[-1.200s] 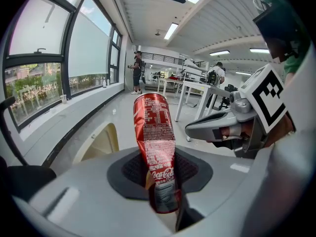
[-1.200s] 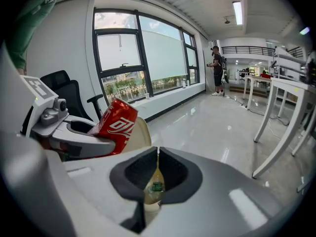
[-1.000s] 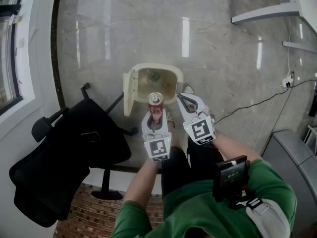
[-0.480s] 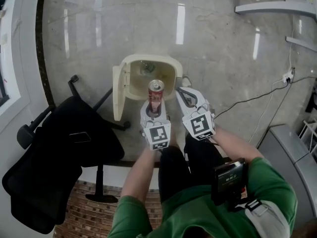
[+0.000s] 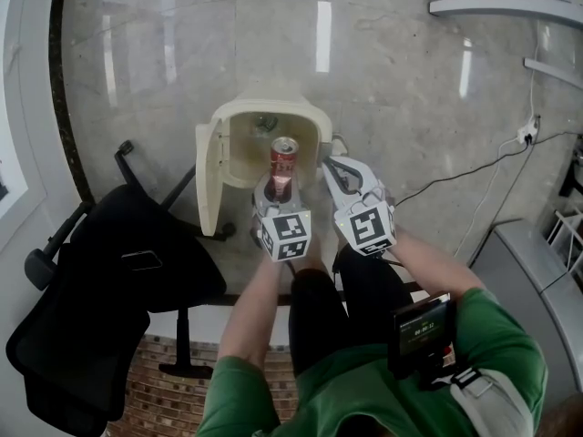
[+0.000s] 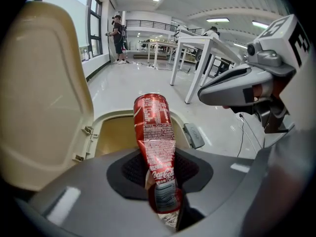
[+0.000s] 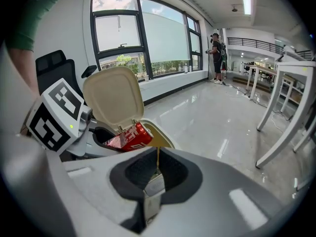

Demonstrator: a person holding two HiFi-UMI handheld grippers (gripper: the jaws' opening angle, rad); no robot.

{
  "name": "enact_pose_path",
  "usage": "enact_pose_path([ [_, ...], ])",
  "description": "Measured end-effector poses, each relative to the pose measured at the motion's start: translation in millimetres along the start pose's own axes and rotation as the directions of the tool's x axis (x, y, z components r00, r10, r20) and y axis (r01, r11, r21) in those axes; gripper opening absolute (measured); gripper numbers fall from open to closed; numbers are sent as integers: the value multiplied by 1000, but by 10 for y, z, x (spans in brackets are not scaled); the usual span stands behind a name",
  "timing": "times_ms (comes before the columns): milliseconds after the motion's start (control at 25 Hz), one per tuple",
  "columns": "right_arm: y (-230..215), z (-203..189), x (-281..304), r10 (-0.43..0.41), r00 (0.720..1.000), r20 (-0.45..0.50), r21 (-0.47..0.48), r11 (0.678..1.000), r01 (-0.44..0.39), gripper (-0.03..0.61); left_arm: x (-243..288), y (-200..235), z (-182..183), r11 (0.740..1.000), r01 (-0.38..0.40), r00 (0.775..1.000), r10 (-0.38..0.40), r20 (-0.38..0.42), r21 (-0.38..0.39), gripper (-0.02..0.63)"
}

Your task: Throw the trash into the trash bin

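1. The left gripper (image 6: 160, 181) is covering the red can's (image 6: 154, 132) lower end with its jaws.
2. The bin lid (image 7: 112, 97) is hiding part of that can in the right gripper view.
3. Something is lying deep inside the trash bin (image 5: 239, 109), too small to tell.
4. A grey cabinet (image 5: 533, 271) is running off the right edge.

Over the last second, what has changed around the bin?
Both grippers came down toward the open trash bin. The left gripper brought the crushed red can over its opening. Unchanged: the left gripper clamps the can, the right gripper is shut and empty, and the lid stands open.
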State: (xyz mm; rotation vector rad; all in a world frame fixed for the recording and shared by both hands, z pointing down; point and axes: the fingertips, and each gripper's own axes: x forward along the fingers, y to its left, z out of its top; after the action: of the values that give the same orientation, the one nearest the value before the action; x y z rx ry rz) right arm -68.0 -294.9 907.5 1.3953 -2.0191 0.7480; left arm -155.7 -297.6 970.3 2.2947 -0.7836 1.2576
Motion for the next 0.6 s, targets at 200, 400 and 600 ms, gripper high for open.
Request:
enact_pose_path([
  [200,-9,-23,65,1,1000,-3,4,1000,-1,15,60,7,-66,1000,22,999,-23,-29,-16,121],
  [400,1,-32,125,6,1000,4,-5,1000,-6,15,104,40,-146,998,34,998,-38,-56,-58,190],
  [600,5,-19,110,4,1000,5,-3,1000,-4,15,62,76,-120,998,18,999,-20,-41,-52,190],
])
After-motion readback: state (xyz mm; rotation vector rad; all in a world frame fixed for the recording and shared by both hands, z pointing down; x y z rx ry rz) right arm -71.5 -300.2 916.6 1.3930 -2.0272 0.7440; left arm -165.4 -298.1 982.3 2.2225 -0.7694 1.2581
